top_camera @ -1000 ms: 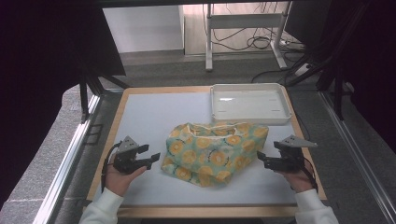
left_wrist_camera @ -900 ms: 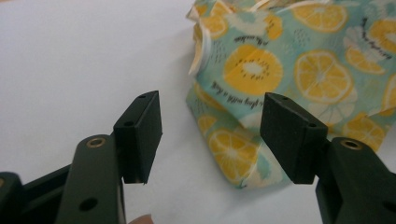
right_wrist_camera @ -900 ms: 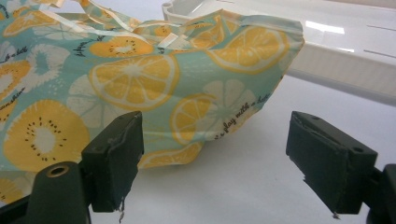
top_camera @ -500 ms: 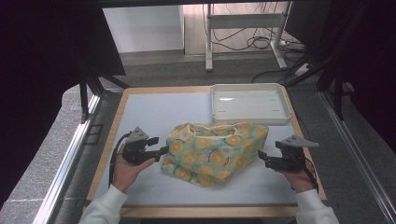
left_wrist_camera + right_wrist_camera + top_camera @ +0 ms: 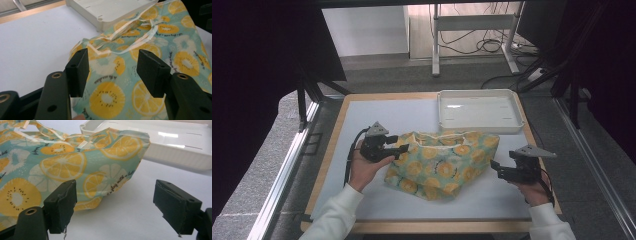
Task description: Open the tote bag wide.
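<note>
A teal cloth bag (image 5: 442, 162) printed with lemon and kiwi slices lies crumpled on the white table mat, its pale handles (image 5: 140, 43) loose on top. My left gripper (image 5: 402, 149) is at the bag's left edge, raised a little. Its jaws have just been closing and still stand apart. In the left gripper view (image 5: 113, 53) the bag (image 5: 110, 97) lies between and beyond the pads, and they do not press on it. My right gripper (image 5: 493, 166) rests open just off the bag's right end. In the right gripper view (image 5: 116, 186) the bag's corner (image 5: 62, 165) is by the left jaw.
A shallow white tray (image 5: 479, 129) stands at the back right of the mat, touching the bag's far edge (image 5: 107, 12) (image 5: 180, 157). The white mat (image 5: 377, 115) has a wooden border. Black frame legs and cables stand beyond the table.
My left gripper has moved right and away from the table's front edge, up to the bag's left edge, and risen a little. The right gripper and the bag have not moved.
</note>
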Motion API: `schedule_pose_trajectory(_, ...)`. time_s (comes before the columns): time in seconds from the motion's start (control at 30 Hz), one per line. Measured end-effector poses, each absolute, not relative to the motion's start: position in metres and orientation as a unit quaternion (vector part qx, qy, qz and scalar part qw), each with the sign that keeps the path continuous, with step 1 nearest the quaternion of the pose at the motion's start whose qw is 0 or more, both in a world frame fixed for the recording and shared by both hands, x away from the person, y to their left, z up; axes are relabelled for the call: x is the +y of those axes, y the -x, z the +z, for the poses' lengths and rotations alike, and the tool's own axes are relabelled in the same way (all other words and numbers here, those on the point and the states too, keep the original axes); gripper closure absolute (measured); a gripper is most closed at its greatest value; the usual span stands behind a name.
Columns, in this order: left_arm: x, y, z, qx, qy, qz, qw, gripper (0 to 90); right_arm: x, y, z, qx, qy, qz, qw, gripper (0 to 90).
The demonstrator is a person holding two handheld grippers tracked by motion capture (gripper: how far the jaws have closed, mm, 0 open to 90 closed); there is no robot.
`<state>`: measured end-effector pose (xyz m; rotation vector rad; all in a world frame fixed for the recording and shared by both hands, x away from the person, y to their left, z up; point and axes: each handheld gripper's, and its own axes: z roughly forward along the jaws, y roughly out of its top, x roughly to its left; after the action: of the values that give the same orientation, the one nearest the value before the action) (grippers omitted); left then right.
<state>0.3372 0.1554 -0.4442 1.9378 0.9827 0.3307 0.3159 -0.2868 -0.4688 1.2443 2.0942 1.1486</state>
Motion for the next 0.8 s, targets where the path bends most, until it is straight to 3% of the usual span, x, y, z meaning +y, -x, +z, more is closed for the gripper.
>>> schedule_pose_trajectory(0.43, 0.135, -0.368, -0.433, 0.387, -0.806, 0.114, 0.433, 47.1, -0.288, -0.315, -0.469, 0.758, -0.452, 0.418, 0.215, 19.1)
schedule_pose_trajectory(0.8, 0.13, -0.401, -0.456, 0.413, -0.82, 0.068, 0.391, 43.4, -0.285, -0.316, -0.472, 0.766, -0.451, 0.405, 0.215, 19.2)
